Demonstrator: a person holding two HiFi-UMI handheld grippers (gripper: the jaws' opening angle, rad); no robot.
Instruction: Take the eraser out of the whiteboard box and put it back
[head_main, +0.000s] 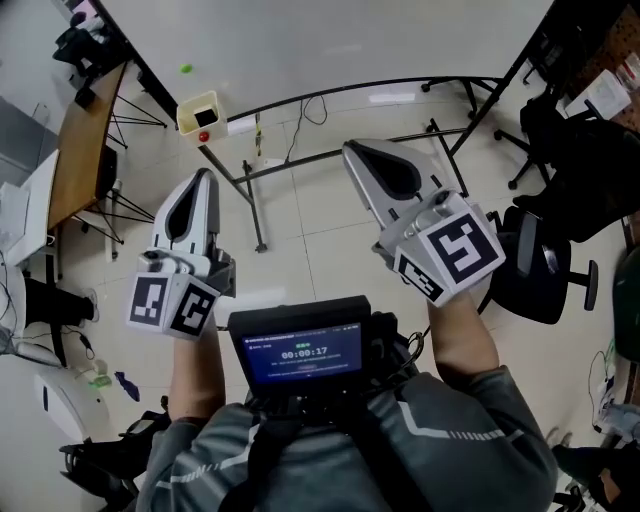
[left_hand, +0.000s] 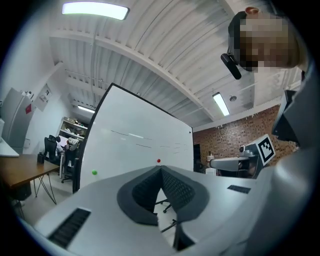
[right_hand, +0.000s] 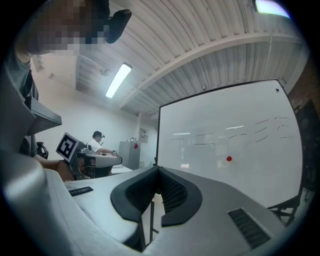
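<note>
Left gripper (head_main: 205, 173) and right gripper (head_main: 350, 149) jaws both shut, empty, well apart from yellow box (head_main: 200, 110) at whiteboard (head_main: 330, 40) bottom edge, eraser not visible, likely inside; arriving shut risks knocking box.

The floor (head_main: 330, 250) bears a whiteboard stand (head_main: 260, 243) and office chairs (head_main: 545, 265).

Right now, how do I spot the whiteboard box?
Start at the big whiteboard filling the top of the head view. Follow its lower edge to the left end, under the green dot. The box is the only pale yellow, open-topped thing there.
</note>
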